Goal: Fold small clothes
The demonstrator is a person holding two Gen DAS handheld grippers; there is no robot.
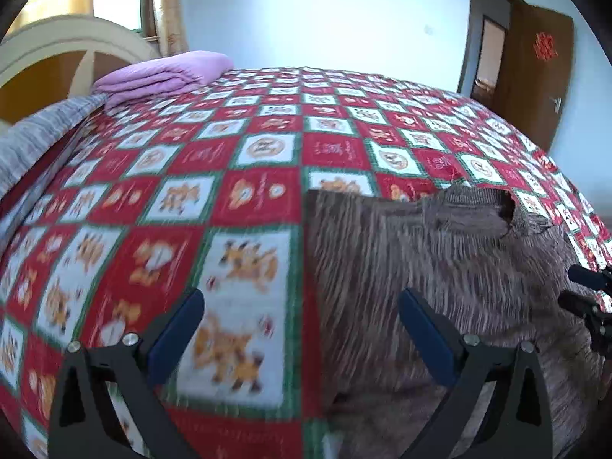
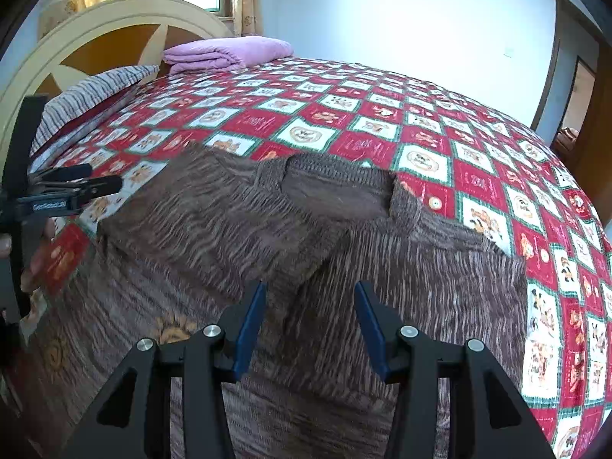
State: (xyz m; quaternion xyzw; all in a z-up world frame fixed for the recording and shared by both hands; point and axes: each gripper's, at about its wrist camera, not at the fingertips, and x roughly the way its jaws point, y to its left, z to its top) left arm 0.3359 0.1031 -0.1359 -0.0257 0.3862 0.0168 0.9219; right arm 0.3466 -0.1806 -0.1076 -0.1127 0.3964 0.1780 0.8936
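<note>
A brown knit sweater (image 2: 290,252) lies flat on the bed, neck opening (image 2: 340,195) toward the far side. A fold lies across its chest. It also shows at the right of the left wrist view (image 1: 440,267). My right gripper (image 2: 310,317) is open and empty just above the sweater's middle. My left gripper (image 1: 302,325) is open wide and empty, straddling the sweater's left edge. It also appears at the left edge of the right wrist view (image 2: 80,183). The right gripper's fingers (image 1: 585,294) show at the right edge of the left wrist view.
The bed carries a red, white and green patchwork quilt (image 1: 237,160). A folded purple blanket (image 2: 225,53) and a striped grey pillow (image 2: 95,91) lie by the cream headboard (image 2: 107,23). A brown door (image 1: 528,72) stands at the far right.
</note>
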